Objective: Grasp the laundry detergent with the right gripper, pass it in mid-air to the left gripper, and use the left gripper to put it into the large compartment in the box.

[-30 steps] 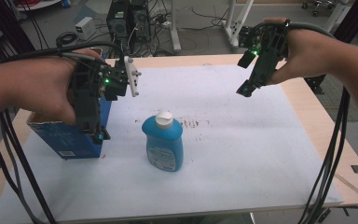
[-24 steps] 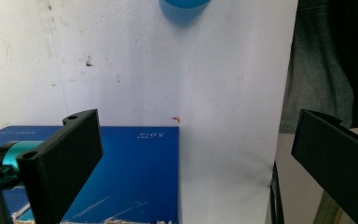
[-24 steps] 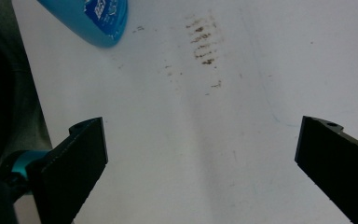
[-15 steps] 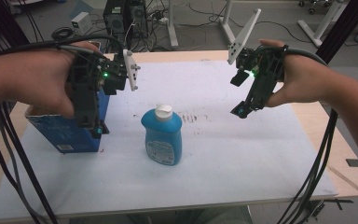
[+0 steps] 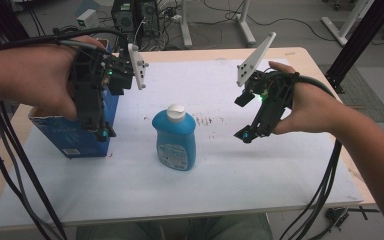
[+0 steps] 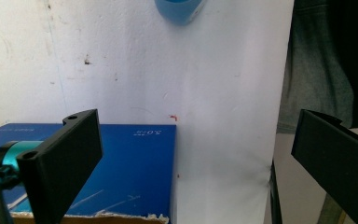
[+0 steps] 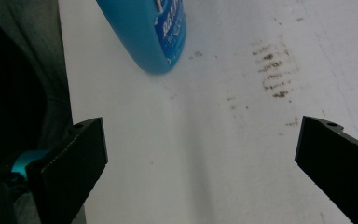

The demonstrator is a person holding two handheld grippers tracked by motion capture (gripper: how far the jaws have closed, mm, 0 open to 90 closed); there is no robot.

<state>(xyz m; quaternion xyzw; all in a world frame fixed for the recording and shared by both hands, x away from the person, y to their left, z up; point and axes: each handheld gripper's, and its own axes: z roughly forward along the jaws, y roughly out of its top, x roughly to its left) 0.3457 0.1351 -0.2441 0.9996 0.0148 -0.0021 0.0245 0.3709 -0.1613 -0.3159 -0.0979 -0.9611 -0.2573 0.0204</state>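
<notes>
Our right gripper (image 5: pixel 243 135) comes lower, closer to the bottle (image 5: pixel 175 138).
The bottle stands between both wide-open grippers; left gripper (image 5: pixel 101 132) over the box (image 5: pixel 70 135).

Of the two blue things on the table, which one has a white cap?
The blue bottle standing in the middle has the white cap; the blue box under the left gripper has none.
</notes>
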